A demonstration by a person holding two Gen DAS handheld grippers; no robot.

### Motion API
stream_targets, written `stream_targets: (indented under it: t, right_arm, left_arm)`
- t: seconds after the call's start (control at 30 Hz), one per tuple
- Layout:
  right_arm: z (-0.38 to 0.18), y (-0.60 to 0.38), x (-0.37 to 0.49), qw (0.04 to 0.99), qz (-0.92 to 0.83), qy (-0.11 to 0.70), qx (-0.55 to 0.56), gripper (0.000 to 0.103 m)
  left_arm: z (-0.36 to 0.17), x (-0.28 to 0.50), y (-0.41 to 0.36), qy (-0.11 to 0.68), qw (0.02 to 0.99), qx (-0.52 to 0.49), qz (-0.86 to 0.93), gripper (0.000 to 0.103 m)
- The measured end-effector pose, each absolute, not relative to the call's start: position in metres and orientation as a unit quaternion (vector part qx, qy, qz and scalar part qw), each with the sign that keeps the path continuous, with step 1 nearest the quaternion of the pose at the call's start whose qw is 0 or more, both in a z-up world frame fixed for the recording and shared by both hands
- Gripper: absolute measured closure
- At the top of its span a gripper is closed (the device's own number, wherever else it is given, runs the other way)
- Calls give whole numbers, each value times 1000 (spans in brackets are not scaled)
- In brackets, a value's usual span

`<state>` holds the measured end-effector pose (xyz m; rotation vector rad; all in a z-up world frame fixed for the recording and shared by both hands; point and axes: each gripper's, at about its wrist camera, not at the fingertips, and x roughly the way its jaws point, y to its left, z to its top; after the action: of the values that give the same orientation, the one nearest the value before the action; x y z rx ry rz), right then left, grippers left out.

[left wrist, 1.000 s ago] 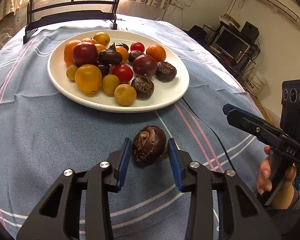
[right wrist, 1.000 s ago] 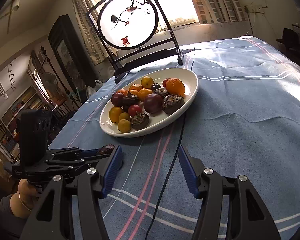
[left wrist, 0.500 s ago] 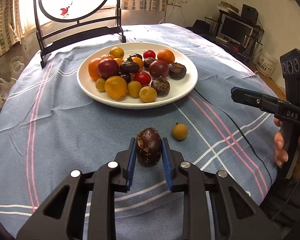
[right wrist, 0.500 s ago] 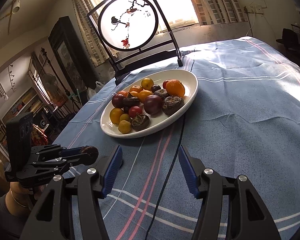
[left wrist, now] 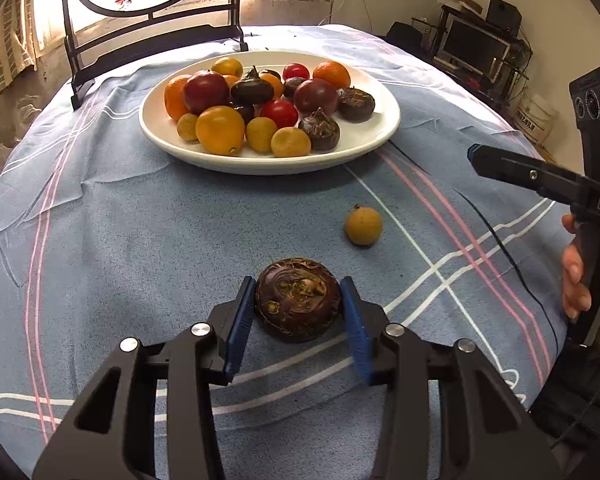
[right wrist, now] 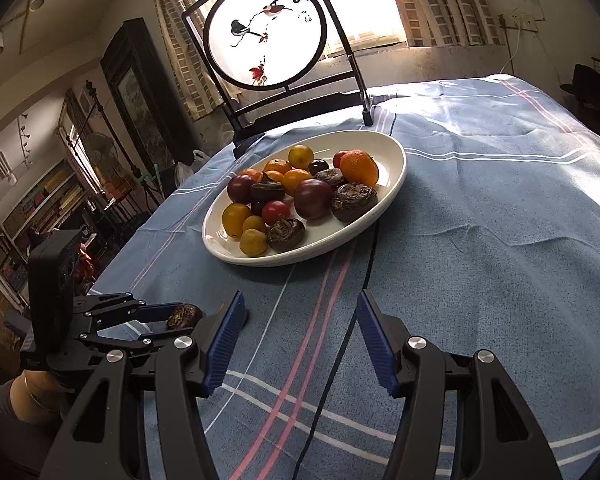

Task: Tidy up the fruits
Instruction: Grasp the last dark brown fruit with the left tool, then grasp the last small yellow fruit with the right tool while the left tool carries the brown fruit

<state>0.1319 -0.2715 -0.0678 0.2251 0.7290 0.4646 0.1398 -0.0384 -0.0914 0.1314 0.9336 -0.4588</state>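
Observation:
A white plate (left wrist: 364,148) at the table's far middle holds several fruits: oranges, plums, cherry tomatoes, longans and dark water chestnuts. My left gripper (left wrist: 298,300) has its blue pads against both sides of a dark brown water chestnut (left wrist: 298,298) that lies flat on the blue cloth near me. A small yellow longan (left wrist: 363,226) lies loose on the cloth between the plate and the gripper. My right gripper (right wrist: 300,344) is open and empty above the cloth; it shows at the right edge of the left wrist view (left wrist: 540,178). The plate (right wrist: 392,188) and the chestnut (right wrist: 184,316) also show in the right wrist view.
A blue striped tablecloth (left wrist: 120,240) covers the round table. A black framed round screen (right wrist: 264,36) stands behind the plate. A thin black cable (right wrist: 364,276) runs from under the plate toward me. Shelves and a monitor stand off the table.
My left gripper closed on the chestnut, lifted and turned it, then brought it down onto the cloth nearer me, flat side up with the jaws wider. The longan came into view. The right gripper barely moved.

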Motion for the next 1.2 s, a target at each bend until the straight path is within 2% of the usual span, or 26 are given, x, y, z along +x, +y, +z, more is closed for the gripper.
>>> stream_targets:
  t: [0.13, 0.33, 0.43, 0.53, 0.83, 1.03, 1.2]
  right_arm:
    - [-66, -258, 130, 903, 224, 359, 74, 44]
    - [-67, -183, 128, 885, 254, 386, -64, 45]
    - [-70, -160, 139, 876, 253, 400, -91, 45]
    - [-82, -151, 154, 862, 248, 433, -92, 80]
    - [-83, -159, 149, 862, 243, 439, -68, 80]
    - [-46, -195, 139, 883, 261, 391, -1, 80]
    - [-8, -232, 167, 905, 237, 352, 35, 80]
  left_arm:
    - [-82, 129, -32, 432, 873, 61, -219, 62]
    - [-46, 114, 1, 394, 897, 45, -194, 61]
    - [-42, 110, 14, 391, 902, 41, -181, 61]
    - [-43, 106, 22, 392, 902, 36, -179, 61]
    - [-49, 108, 27, 392, 902, 22, -181, 61]
    - [-40, 115, 12, 379, 903, 21, -202, 61]
    - [-24, 147, -20, 369, 902, 39, -220, 61]
